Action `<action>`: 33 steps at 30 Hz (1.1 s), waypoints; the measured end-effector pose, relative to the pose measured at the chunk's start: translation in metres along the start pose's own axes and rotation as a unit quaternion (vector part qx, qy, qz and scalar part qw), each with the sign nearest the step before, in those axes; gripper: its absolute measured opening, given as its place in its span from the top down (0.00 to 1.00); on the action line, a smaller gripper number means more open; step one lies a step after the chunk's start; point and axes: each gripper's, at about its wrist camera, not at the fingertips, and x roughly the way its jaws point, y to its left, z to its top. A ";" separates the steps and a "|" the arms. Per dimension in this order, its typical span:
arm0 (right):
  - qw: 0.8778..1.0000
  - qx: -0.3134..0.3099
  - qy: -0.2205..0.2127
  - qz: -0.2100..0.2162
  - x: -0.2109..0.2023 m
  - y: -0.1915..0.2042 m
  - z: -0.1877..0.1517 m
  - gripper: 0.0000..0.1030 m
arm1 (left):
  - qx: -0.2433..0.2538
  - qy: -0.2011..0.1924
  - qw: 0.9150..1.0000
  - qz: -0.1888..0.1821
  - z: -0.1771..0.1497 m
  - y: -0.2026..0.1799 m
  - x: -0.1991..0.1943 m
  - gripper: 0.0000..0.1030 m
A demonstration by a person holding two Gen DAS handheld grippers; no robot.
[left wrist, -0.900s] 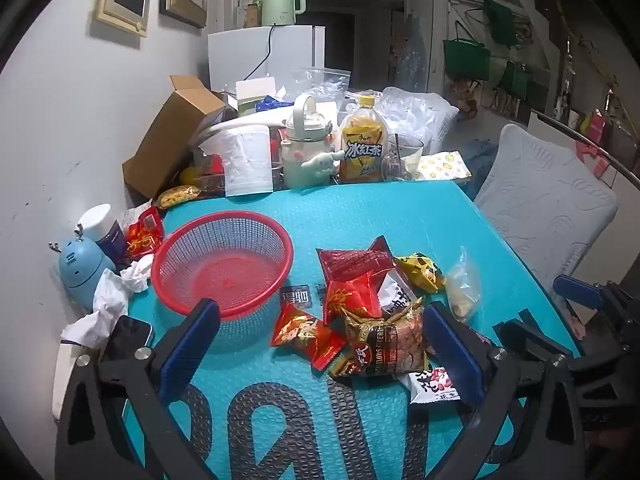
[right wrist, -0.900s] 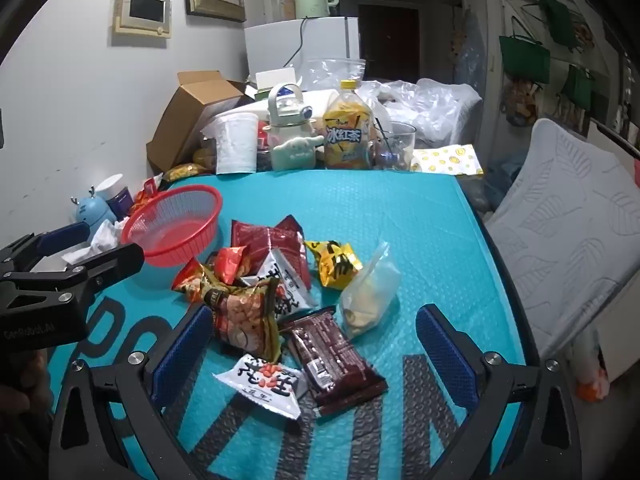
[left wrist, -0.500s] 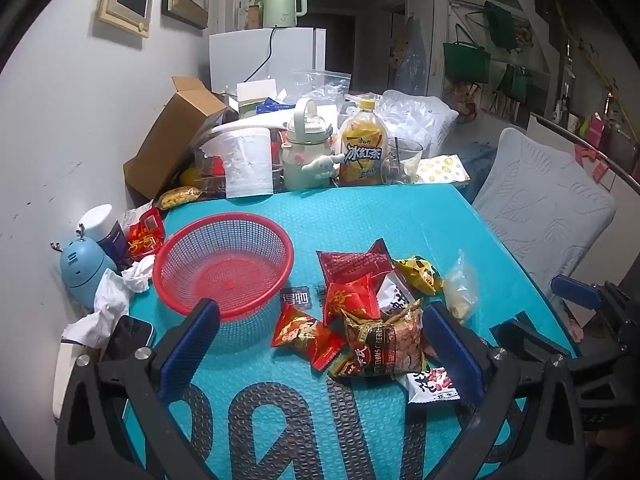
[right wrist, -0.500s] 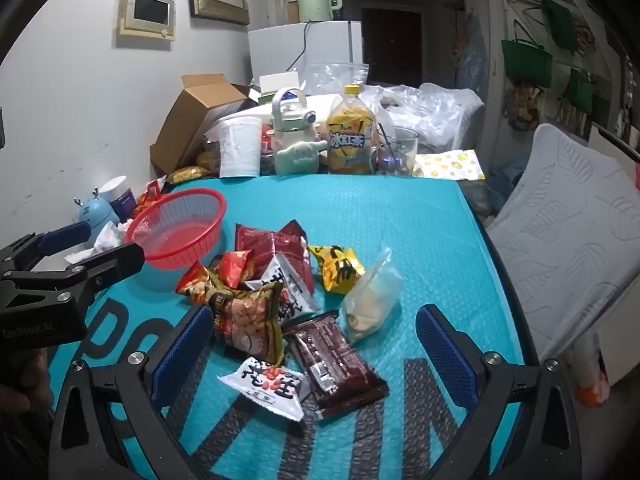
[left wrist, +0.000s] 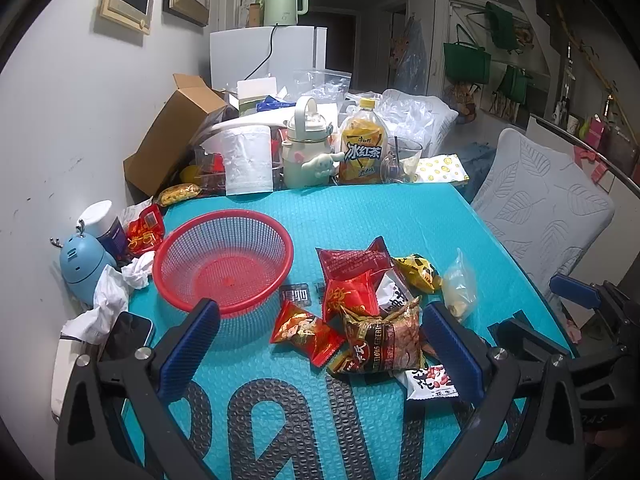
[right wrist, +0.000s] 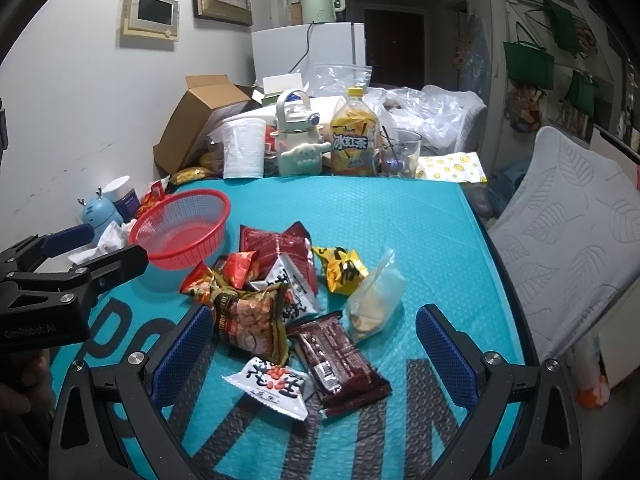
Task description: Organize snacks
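Snacks lie in a loose heap near the middle of the teal table mat [right wrist: 400,208], and the red mesh basket [left wrist: 222,258] stands with nothing in it toward the mat's left edge, just beside the heap.

Almost nothing has changed over the last second: the packets sit where they sat, the basket has not shifted, and both views have only crept slightly. So you are not yet into a pick; by my reading the sorting has not begun.

Your left gripper [left wrist: 320,340] hovers at the near edge with its jaws wide apart and nothing between them. Below it lie the small red packet [left wrist: 306,330] and the brown peanut bag [left wrist: 384,338]. Your right gripper [right wrist: 312,344] is likewise spread and empty, hanging over the near right of the heap, where the white peanut packet [right wrist: 272,386] and the dark maroon bar [right wrist: 340,362] lie closest.

Behind these, the big red bag [right wrist: 274,242] overlaps a white packet, with the yellow packet [right wrist: 342,268] and the clear plastic bag [right wrist: 374,300] toward the right edge.

The small red packet looks like the easiest first move for your left side, since it lies nearest the basket and mostly clear of the others. Pinching a flat foil packet off a soft bubbled mat may let it slide, so come down on a raised crimped end.
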 end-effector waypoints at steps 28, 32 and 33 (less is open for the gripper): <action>1.000 -0.007 -0.001 0.006 -0.002 0.004 0.001 0.00 | -0.012 0.004 1.000 -0.006 -0.002 0.003 -0.004 0.00; 1.000 -0.007 -0.002 0.006 -0.002 0.004 0.001 0.00 | -0.013 0.005 1.000 -0.008 -0.004 0.004 -0.004 0.00; 1.000 -0.008 -0.003 0.004 -0.002 0.004 0.001 0.00 | -0.013 0.004 1.000 -0.009 -0.004 0.005 -0.004 0.00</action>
